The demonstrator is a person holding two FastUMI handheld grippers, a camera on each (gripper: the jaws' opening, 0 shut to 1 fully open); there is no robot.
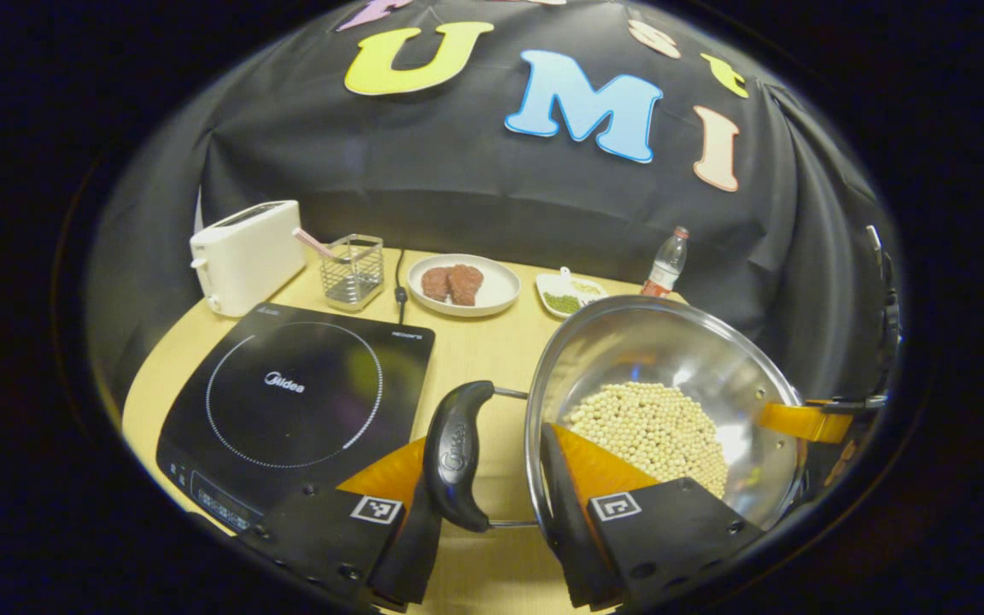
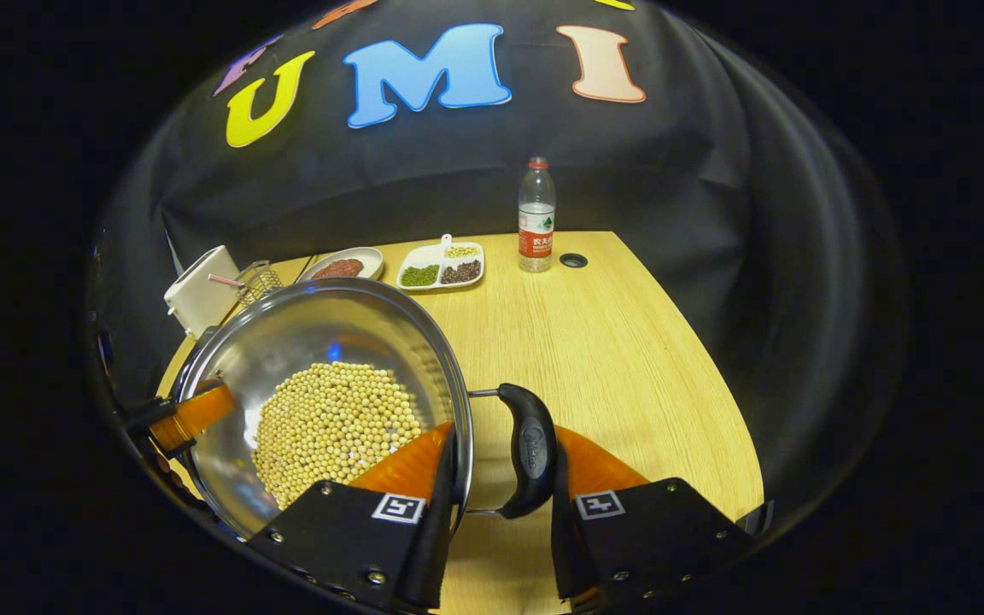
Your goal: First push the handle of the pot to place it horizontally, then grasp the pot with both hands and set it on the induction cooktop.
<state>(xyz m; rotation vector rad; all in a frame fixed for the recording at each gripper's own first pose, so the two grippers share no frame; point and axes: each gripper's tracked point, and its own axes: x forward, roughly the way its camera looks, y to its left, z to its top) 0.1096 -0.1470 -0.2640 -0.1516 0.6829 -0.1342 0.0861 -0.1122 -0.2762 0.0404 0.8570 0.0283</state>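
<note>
Along the back of the wooden table point(image 2: 629, 342) I saw a white toaster point(image 1: 244, 254), a wire basket point(image 1: 354, 272), a plate of meat point(image 1: 462, 284), a divided dish of beans point(image 2: 441, 265) and a water bottle point(image 2: 535, 213).

1. Staged kitchen set inside a booth, not a lived-in home: black cloth wall point(image 1: 475, 196) drapes behind and around the wooden counter point(image 2: 612, 342).
2. Cooking gear on the counter: induction cooktop point(image 1: 295, 401), white toaster point(image 1: 244, 254), wire utensil basket point(image 1: 354, 272).
3. Food laid out: plate point(image 1: 492, 295) carrying two brown meat pieces, divided dish point(image 2: 441, 265) of green, dark and pale beans, steel pot point(image 2: 313, 342) holding pale beans.
4. Water bottle point(image 2: 535, 215) stands near the counter's far edge, beside a round cable hole point(image 2: 573, 260).
</note>
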